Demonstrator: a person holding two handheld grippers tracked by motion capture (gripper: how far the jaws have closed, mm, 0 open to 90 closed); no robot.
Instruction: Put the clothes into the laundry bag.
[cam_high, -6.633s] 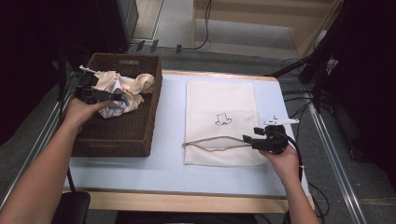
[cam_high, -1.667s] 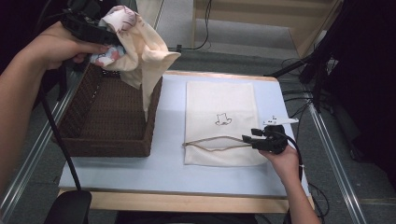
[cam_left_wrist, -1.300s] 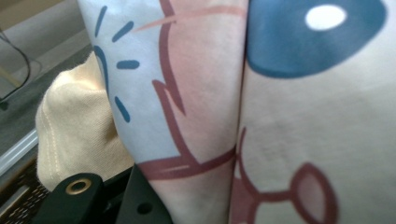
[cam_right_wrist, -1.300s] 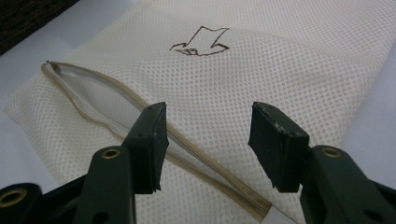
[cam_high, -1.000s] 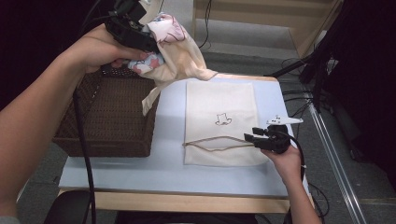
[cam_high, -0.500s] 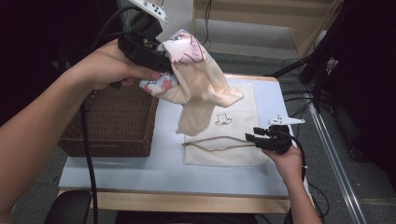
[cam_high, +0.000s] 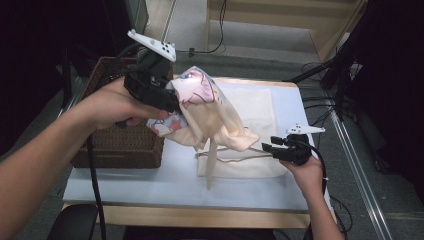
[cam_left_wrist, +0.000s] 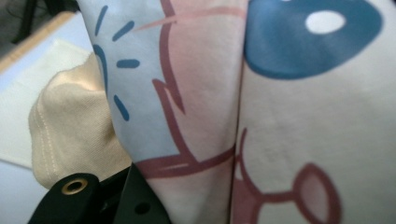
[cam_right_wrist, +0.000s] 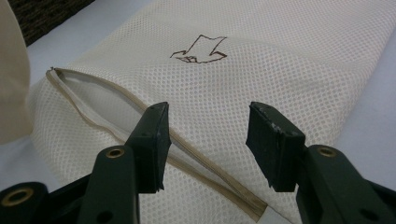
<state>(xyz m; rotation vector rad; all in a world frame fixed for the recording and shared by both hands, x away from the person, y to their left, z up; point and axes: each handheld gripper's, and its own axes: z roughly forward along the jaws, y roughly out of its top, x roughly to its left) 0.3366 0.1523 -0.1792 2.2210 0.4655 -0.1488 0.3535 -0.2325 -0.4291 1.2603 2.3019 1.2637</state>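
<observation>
Moving: cloth (cam_high: 207, 112) now hangs over the mesh bag (cam_high: 250, 107), out of the basket (cam_high: 120, 145) at 9 o'clock.
Left gripper (cam_high: 167, 100): clamped on the printed cloth bunch; in its own view the cloth (cam_left_wrist: 261, 116) fills the gap, one black jaw at bottom left.
Right gripper (cam_high: 267, 149): jaws parted, nothing between them; they straddle the bag's zip edge (cam_right_wrist: 140, 135) at the 5 o'clock corner.
Bag: flat on table (cam_high: 165, 180), mouth slightly gaping at its near edge.
Change vs 0.5 s ago: cloth is lower and further toward 3 o'clock; tail dangles over the bag mouth.
Change vs 6.6 s ago: cloth was lying in the basket.
Meaning: transfer nearly done; next is likely feeding the cloth into the mouth.
</observation>
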